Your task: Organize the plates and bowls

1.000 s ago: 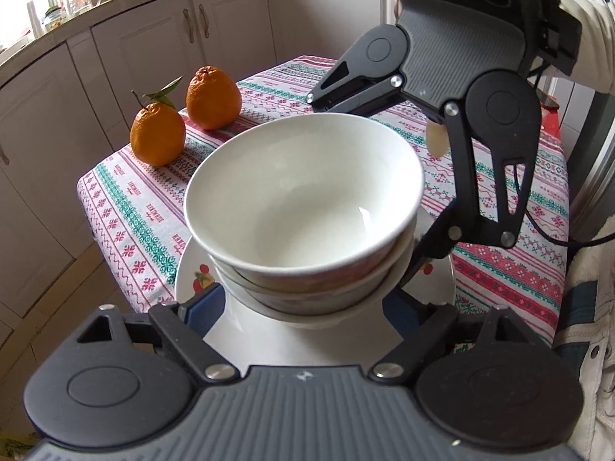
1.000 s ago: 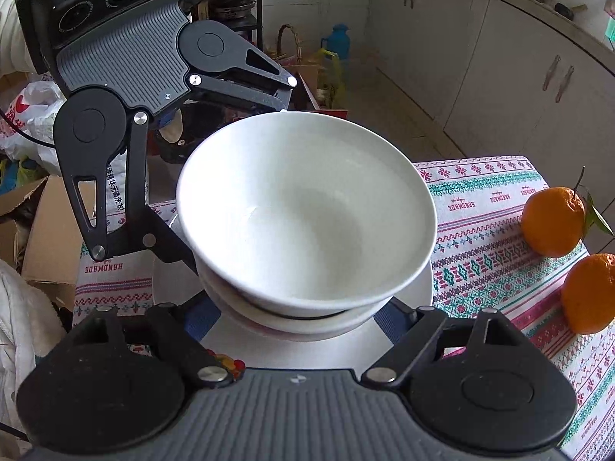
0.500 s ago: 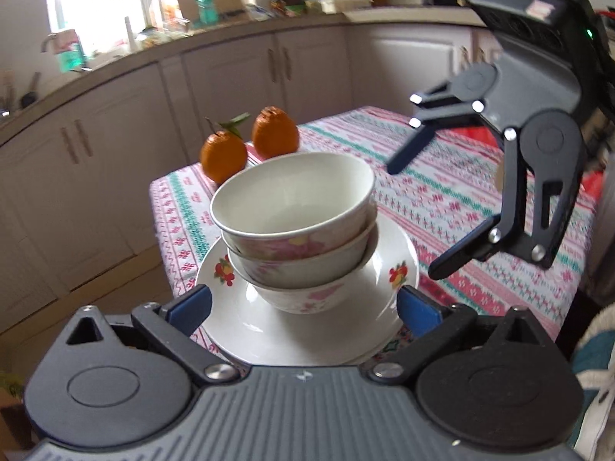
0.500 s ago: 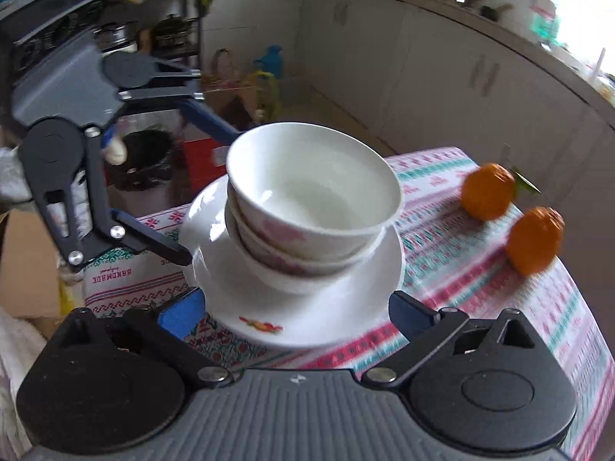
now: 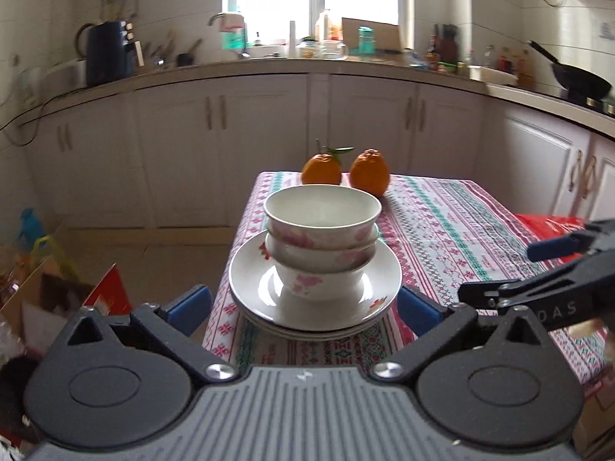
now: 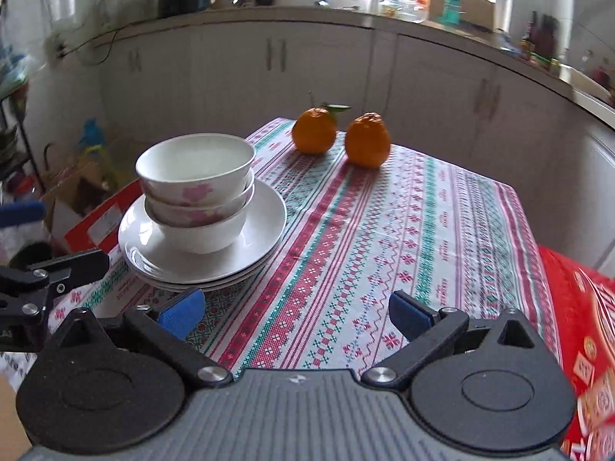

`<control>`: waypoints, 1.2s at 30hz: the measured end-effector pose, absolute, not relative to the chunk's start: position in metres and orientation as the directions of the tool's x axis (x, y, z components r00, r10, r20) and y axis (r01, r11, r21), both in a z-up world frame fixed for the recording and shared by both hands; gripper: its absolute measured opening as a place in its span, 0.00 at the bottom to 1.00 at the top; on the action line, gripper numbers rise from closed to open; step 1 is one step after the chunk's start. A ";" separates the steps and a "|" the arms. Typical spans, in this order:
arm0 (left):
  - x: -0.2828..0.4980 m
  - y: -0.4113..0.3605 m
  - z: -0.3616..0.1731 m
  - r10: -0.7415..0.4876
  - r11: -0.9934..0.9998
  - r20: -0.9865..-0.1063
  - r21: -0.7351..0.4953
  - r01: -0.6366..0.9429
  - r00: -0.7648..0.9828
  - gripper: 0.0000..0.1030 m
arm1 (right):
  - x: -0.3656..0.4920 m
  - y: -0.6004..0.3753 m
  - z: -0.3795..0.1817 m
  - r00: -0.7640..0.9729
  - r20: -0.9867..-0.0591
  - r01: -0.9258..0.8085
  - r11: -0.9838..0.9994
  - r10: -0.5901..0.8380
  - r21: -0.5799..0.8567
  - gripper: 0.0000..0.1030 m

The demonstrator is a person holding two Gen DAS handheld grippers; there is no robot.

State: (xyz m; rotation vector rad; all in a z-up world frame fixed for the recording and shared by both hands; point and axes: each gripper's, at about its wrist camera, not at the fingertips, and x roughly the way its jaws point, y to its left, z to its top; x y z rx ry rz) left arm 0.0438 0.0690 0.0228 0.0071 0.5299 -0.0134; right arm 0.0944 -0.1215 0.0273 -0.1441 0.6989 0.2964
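I see the stacked bowls (image 5: 322, 238) resting on the plates (image 5: 315, 299) at the desk's (image 5: 453, 238) near left corner (two oranges (image 5: 346, 169) far behind). My left gripper (image 5: 303, 307) and right gripper (image 6: 294, 311) both have jaws released, grasping nothing.

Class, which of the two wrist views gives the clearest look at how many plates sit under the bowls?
The right wrist view: the plates show several stacked rims beside the bowls. In the left wrist view the plates sit head-on, lower rims barely peeking out.
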 end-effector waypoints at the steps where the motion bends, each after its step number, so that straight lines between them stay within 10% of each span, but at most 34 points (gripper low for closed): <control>1: 0.041 0.067 0.024 0.008 1.000 -0.503 0.006 -0.005 0.864 0.99 | 0.090 -0.123 0.029 0.732 -0.645 -0.309 0.951 0.219 -0.027 1.00; 36: 0.027 0.057 0.034 0.057 0.998 -0.512 -0.006 -0.070 0.857 0.99 | 0.065 -0.120 0.045 0.807 -0.571 -0.228 0.972 0.153 -0.061 1.00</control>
